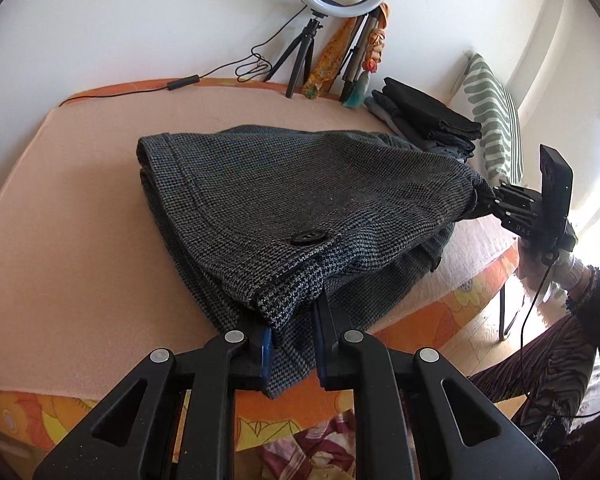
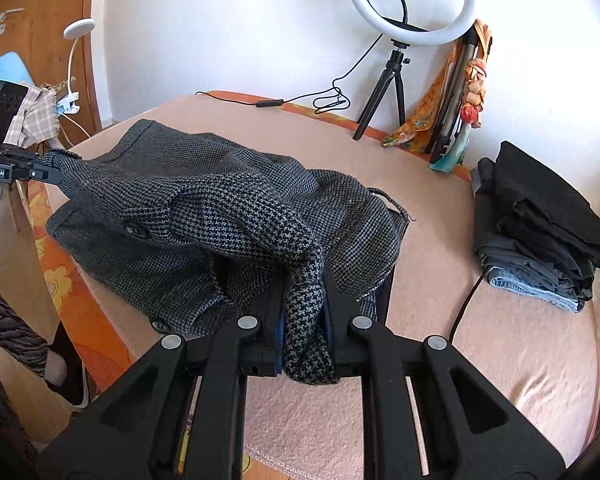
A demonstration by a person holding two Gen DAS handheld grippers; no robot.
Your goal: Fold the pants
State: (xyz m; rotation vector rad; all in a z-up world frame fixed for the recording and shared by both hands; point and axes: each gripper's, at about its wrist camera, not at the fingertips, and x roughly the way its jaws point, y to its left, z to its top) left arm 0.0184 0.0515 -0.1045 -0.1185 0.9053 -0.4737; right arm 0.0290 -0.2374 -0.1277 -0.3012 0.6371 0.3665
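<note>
Grey houndstooth pants (image 1: 283, 200) lie folded on a peach blanket-covered table (image 1: 79, 208), with the top layer lifted and stretched between both grippers. My left gripper (image 1: 291, 344) is shut on one waistband corner near a black button (image 1: 306, 237). My right gripper (image 2: 304, 332) is shut on the other corner of the pants (image 2: 227, 216), a bunch of cloth between its jaws. The right gripper also shows in the left wrist view (image 1: 488, 200), and the left gripper in the right wrist view (image 2: 55, 168).
A stack of folded dark clothes (image 2: 548, 228) sits at the table's right. A ring light on a tripod (image 2: 408, 4), scarves (image 2: 472, 92) and a cable (image 2: 267, 102) stand along the back wall. A striped pillow (image 1: 496, 120) lies beyond the stack.
</note>
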